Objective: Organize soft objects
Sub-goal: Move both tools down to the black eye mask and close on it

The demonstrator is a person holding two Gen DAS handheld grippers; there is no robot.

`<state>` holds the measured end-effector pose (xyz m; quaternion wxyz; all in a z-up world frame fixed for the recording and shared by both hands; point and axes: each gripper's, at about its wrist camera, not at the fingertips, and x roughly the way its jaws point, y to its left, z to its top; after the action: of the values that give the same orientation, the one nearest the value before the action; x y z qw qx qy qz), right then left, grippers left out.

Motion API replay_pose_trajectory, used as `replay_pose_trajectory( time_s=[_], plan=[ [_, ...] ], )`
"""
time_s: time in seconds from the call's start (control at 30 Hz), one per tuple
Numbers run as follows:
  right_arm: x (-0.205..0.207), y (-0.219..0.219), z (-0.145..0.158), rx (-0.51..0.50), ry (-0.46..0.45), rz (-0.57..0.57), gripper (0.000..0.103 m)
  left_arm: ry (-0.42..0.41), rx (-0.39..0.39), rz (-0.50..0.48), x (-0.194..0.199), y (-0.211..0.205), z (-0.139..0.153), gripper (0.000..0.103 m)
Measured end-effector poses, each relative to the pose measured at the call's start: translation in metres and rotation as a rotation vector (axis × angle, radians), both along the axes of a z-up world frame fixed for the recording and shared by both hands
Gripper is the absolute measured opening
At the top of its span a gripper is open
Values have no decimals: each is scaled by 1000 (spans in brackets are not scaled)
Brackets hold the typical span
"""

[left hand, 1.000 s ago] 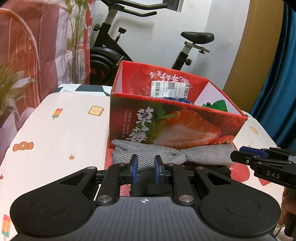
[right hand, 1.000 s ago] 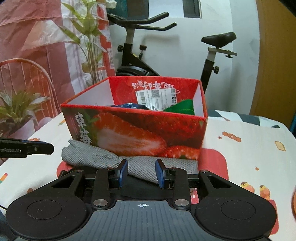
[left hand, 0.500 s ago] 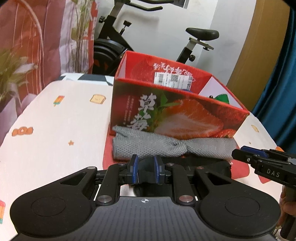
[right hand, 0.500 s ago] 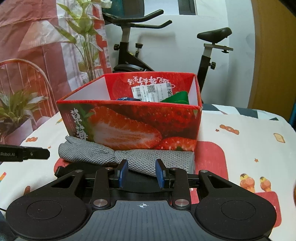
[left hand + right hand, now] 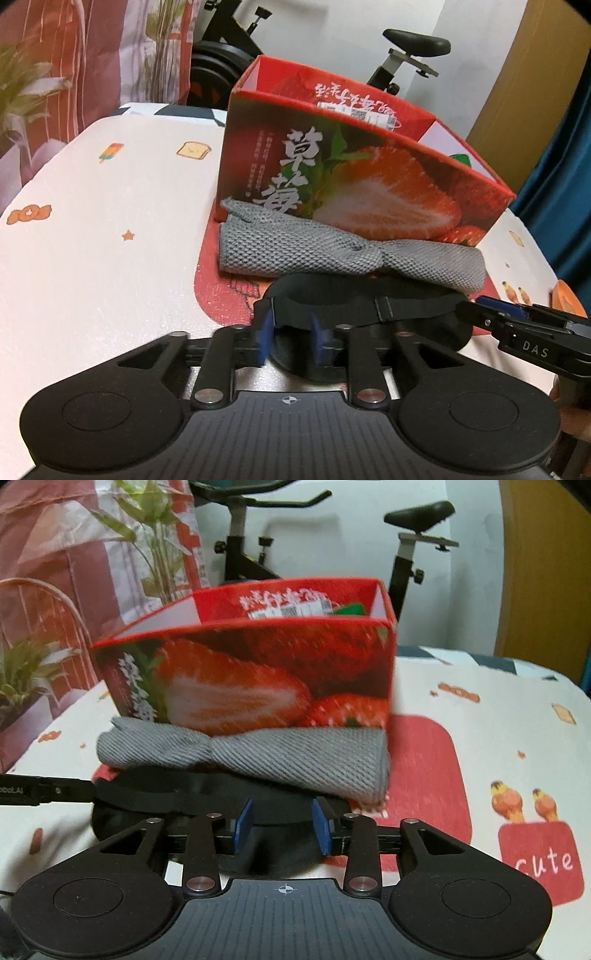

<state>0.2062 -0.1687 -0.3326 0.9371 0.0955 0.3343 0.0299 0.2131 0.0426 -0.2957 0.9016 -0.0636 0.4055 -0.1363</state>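
A black eye mask (image 5: 354, 306) with an elastic strap lies on the table in front of a rolled grey knit cloth (image 5: 332, 251). Behind the cloth stands a red strawberry box (image 5: 369, 184). My left gripper (image 5: 290, 338) is open, its blue pads on either side of the mask's left end. My right gripper (image 5: 282, 823) is open over the mask's (image 5: 207, 801) right part, below the grey cloth (image 5: 277, 760). The box (image 5: 258, 679) holds a green item and a labelled packet. Each gripper's tip shows at the edge of the other's view.
The table has a cream cloth with cartoon prints and a red mat (image 5: 424, 775) under the box. An exercise bike (image 5: 406, 554) stands behind the table. Potted plants (image 5: 29, 672) are at the left, and a blue curtain (image 5: 561, 166) hangs at the right.
Both grippers have dropped lower and moved in onto the black mask. The left jaws have opened wider. The box and grey cloth have not moved.
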Motion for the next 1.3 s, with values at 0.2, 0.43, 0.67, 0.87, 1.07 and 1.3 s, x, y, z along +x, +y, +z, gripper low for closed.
replay_pose_trajectory(
  time_s=[0.2,0.43,0.67,0.87,1.07,1.3],
  plan=[
    [4,-11,-14,7,22,-53,56,0,17,22,3,1,-7,45],
    [17,-18,-26,18,43,-67,60,5,34,8,7,-5,-13,45],
    [25,-14,-29,44,45,-26,65,26,19,2,7,-10,-21,45],
    [21,-4,-27,54,46,8,61,-3,47,-12,0,-13,-26,45],
    [11,-13,-21,134,54,-34,28,-13,62,-19,-2,-13,-27,46],
    [-4,-23,-2,126,-12,-65,9,-19,69,-22,-3,-15,-28,47]
  ],
)
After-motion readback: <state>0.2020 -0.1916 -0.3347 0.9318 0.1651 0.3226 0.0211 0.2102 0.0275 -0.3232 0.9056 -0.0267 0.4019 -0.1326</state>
